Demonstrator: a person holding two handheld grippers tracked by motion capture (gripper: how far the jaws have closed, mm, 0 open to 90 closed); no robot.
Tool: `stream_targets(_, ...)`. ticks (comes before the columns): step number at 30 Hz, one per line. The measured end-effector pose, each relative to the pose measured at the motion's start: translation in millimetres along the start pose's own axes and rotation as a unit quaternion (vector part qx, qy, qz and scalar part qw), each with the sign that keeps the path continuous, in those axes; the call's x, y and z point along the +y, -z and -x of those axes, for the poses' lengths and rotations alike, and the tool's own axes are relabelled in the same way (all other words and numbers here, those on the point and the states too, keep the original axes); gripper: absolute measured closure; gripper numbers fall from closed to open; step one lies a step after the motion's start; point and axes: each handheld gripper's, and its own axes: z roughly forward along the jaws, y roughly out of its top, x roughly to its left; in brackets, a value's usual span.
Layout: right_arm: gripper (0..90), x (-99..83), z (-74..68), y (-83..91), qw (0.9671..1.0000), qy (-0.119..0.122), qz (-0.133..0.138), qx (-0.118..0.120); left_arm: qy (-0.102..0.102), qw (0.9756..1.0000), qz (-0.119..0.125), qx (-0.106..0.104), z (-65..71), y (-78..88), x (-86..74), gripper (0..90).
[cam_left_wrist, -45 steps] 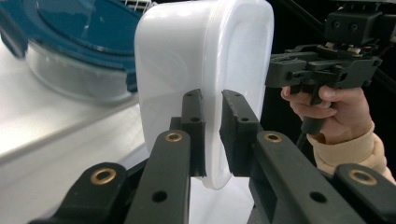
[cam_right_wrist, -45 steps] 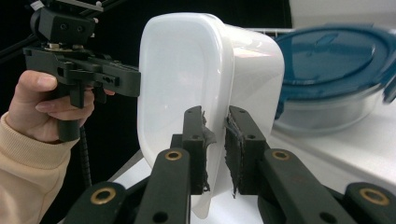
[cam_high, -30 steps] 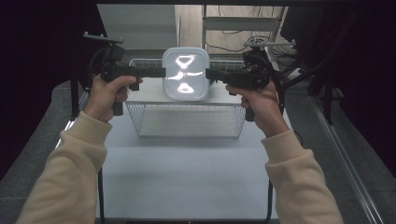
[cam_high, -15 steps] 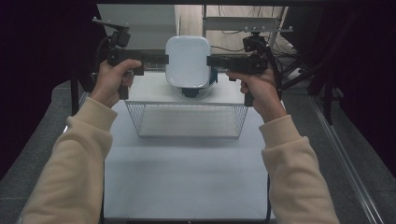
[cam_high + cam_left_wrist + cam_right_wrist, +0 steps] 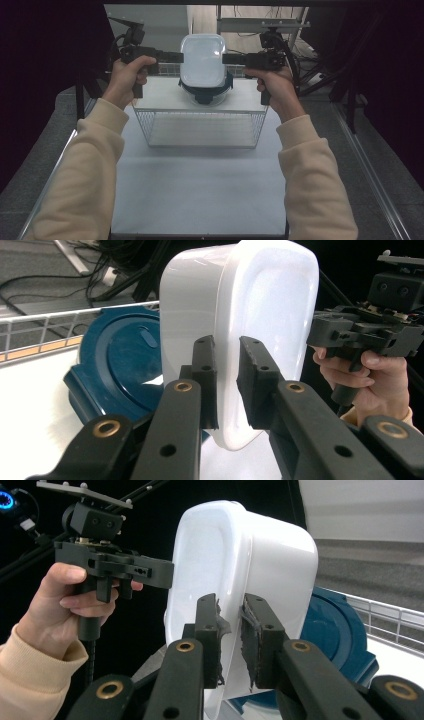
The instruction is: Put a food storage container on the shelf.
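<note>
White table (image 5: pixel 200 200) below, we hold the tub (image 5: pixel 202 59) upended over the lid (image 5: pixel 205 92), left gripper (image 5: pixel 175 57) and right gripper (image 5: pixel 229 59) each clamped on its rim. Next we judge: lower it level, then release.

The white container (image 5: pixel 202 60) looks like smooth glossy plastic, the blue lid (image 5: pixel 117 367) beneath it like plastic too, the basket (image 5: pixel 202 128) thin metal wire.

**Dark room, pale table**

You work at a pale grey table (image 5: pixel 200 190) with a smooth, bare top, lit from above so that it shines softly. To both sides of you the room falls away into near black. A grey carpeted floor (image 5: pixel 385 165) runs along the table's edges, with a metal rail (image 5: pixel 370 175) at your right. Past the far end you can see dark stands, a metal shelf bracket (image 5: pixel 262 24) and a tangle of cables (image 5: pixel 125 260) on the floor.
</note>
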Motion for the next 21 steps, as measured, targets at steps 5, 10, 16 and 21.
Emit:
stream_targets(5, 77.8, -0.9, 17.4, -9.1, 0.9996, -0.027, -0.007, 0.003, 0.016, 0.9999, -0.004, 0.005, -9.0, -7.3, 1.4, 79.1)
stream_targets(10, 77.0, 0.2, 34.0, -15.4, 0.9965, -0.082, 0.010, 0.016, 0.046, 0.9988, 0.014, -0.008, -20.0, -12.5, 5.1, 78.7)
stream_targets(16, 74.3, -1.5, 50.9, -23.0, 0.9911, -0.133, 0.008, 0.006, 0.080, 0.9961, 0.029, -0.023, -28.0, -21.1, 7.3, 78.2)
stream_targets(21, 73.9, -2.9, 58.9, -26.6, 0.9874, -0.157, 0.015, 0.013, 0.096, 0.9943, 0.033, -0.030, -35.4, -24.0, 8.1, 77.0)
